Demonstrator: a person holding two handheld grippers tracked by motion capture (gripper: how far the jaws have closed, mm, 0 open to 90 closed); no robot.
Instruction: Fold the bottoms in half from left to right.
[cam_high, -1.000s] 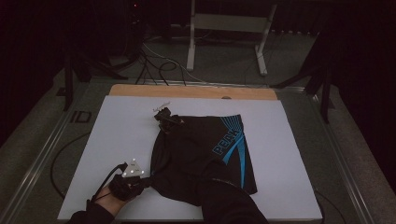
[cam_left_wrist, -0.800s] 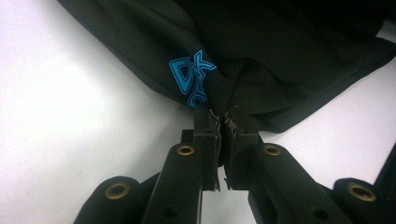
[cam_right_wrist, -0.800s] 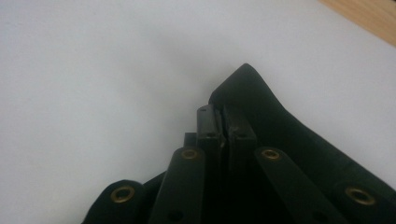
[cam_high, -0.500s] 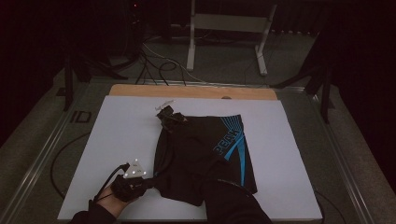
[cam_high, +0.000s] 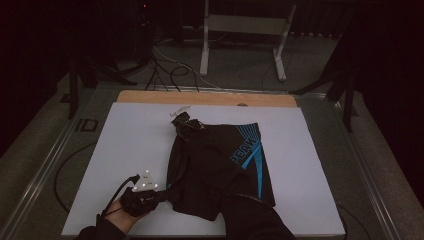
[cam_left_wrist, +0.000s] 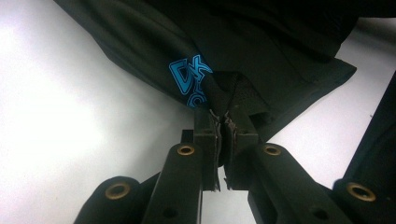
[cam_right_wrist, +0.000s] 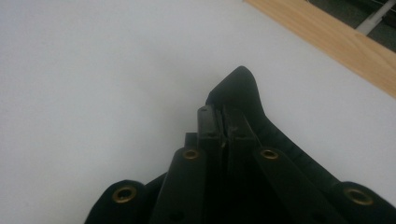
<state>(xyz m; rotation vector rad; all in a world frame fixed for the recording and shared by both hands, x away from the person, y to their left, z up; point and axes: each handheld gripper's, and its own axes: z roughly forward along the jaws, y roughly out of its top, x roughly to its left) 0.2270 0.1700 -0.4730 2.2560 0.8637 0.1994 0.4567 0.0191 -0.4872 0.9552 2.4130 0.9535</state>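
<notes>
Looking largest first: the table (cam_high: 125, 150) carries a pair of black shorts (cam_high: 215, 170) with blue print, lying right of centre, its long axis running from the near edge toward the far side.

Change since a second ago: the far corner of the shorts has crept further away and up, and the fabric reads longer and narrower, less bunched at the near left. Likely meaning: the cloth is being stretched between two pinch points to flatten it before a fold or laydown.

Left tool (cam_high: 145, 196), near left of the table, is clamped on a fold of the shorts beside the blue logo (cam_left_wrist: 189, 81); the left gripper view shows cloth bunched between the pads. It sits where it was.

Right tool (cam_high: 184, 121), at the far end, is closed tight on a black corner of the shorts (cam_right_wrist: 238, 86), held off the white surface with the wood strip (cam_right_wrist: 327, 35) beyond.

Judgement: tension looks about set; the next move probably needs both ends lowered evenly to avoid wrinkles.
</notes>
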